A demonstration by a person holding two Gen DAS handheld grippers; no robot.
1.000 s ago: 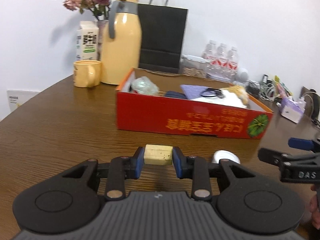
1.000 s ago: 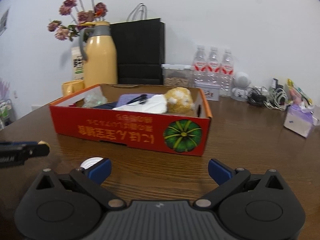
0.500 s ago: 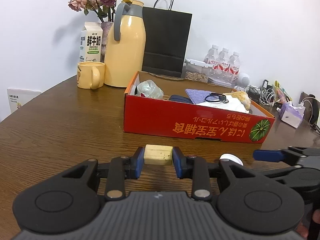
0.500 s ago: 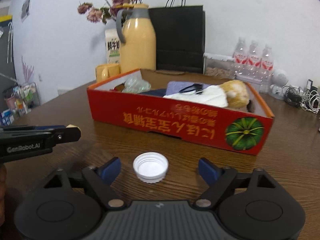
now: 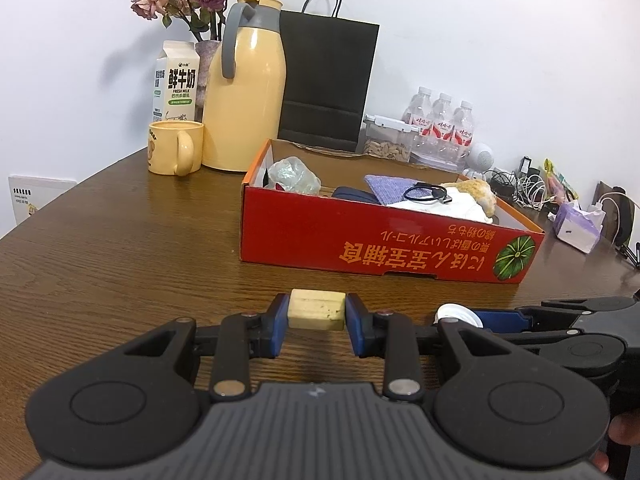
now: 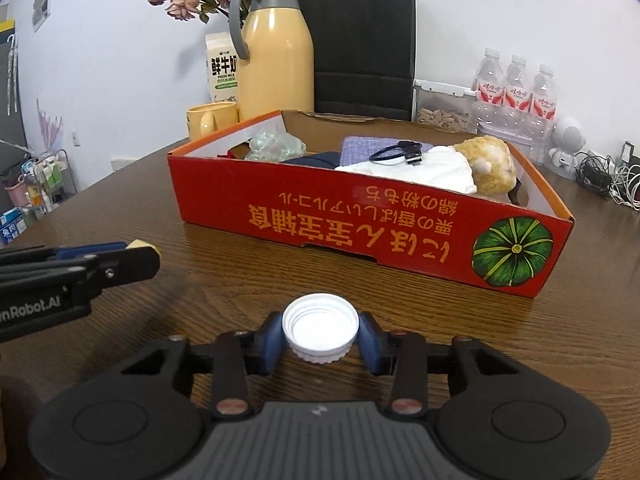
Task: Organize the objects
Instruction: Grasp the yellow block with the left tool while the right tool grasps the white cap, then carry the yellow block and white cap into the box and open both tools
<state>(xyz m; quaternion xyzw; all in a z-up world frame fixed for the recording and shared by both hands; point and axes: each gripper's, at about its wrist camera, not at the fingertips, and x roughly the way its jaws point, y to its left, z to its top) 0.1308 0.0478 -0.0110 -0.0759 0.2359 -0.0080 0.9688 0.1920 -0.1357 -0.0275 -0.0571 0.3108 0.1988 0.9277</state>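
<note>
So the right gripper (image 6: pixel 320 336) has just gone from wide open to jaws snug on either side of the white cap (image 6: pixel 320 330), which sits rim-up on the bench (image 6: pixel 200 300) just near of the red box (image 6: pixel 360 232). The left gripper (image 5: pixel 317 316) still has its jaws clamped on the yellow block (image 5: pixel 317 314), same as a second ago. Looks like both bits are now ready to lift into the box.

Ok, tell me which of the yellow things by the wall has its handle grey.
The tall yellow jug. Its handle and collar are grey, while the mug beside it is yellow all over, handle included.
</note>
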